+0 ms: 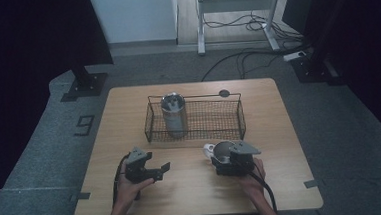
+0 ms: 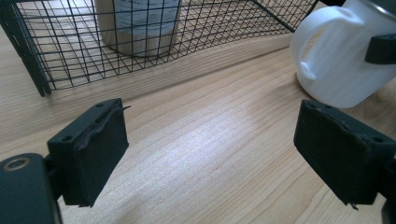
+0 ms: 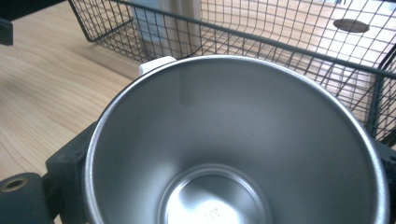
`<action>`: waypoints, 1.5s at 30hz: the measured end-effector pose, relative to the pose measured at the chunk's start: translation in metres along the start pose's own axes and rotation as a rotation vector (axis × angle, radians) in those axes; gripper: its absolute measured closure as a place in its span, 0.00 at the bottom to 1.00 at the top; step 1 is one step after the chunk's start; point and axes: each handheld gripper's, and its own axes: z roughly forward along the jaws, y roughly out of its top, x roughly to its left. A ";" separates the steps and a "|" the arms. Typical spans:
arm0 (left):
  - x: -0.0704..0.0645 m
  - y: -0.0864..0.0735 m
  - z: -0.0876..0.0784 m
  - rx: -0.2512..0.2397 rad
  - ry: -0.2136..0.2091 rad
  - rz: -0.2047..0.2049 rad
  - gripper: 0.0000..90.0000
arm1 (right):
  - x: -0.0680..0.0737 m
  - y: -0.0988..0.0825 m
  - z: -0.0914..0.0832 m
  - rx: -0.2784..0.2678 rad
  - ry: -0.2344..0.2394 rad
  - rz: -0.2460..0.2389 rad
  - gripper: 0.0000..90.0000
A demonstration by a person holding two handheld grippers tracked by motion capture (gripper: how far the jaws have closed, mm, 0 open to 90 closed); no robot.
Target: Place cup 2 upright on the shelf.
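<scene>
The white mug (image 1: pixel 220 153) with a steel inside stood upright on the wooden table (image 1: pixel 194 197), just in front of the wire basket (image 1: pixel 195 118) and toward that basket's right half, its white handle (image 1: pixel 208 149) turned to the left. The right gripper (image 1: pixel 228 161) held the mug: in the right gripper view its jaws sat tight against both sides of the mug's wall (image 3: pixel 238 140), with the basket's mesh (image 3: pixel 261 42) just beyond the rim. The person's right hand (image 1: pixel 253 180) held that gripper from behind. The left gripper (image 1: pixel 158 170) lay well to the left of the mug, in front of the basket's left half, held low over the table by the left hand (image 1: pixel 131 187). Its jaws stood partly apart with only bare wood between them; in the left gripper view the mug (image 2: pixel 338 56) stood beyond the far jaw, untouched by it. Inside the basket, at its left end, a steel tumbler (image 1: pixel 174 114) stood upright. A small dark round hole (image 1: pixel 224 93) marked the table just behind the basket.
</scene>
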 end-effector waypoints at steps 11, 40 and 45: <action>0.000 -0.001 0.002 0.015 -0.004 -0.005 0.11 | -0.002 0.011 -0.018 -0.040 0.017 -0.004 0.07; -0.013 -0.002 0.009 0.053 -0.029 0.018 0.12 | -0.007 0.036 -0.043 -0.065 0.024 -0.016 0.07; -0.017 -0.003 0.012 0.065 -0.037 0.027 0.12 | -0.009 0.043 -0.046 -0.080 0.051 -0.003 0.07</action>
